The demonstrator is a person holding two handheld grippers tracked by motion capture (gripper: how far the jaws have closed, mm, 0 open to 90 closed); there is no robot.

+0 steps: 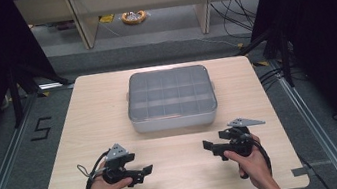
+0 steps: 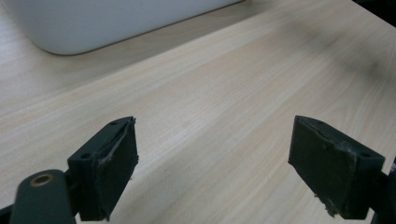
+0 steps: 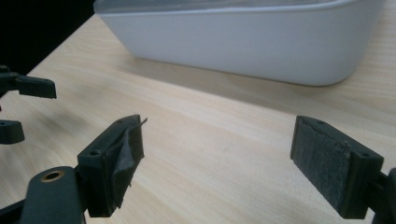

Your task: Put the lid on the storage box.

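Lidded box [image 1: 171,98] beyond both grippers, apart.

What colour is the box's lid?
The lid is clear with a grey tint, and the box's walls are white; the high view shows it best.

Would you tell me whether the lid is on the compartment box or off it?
On. The clear lid lies flat over the grey compartment box, dividers showing through it.
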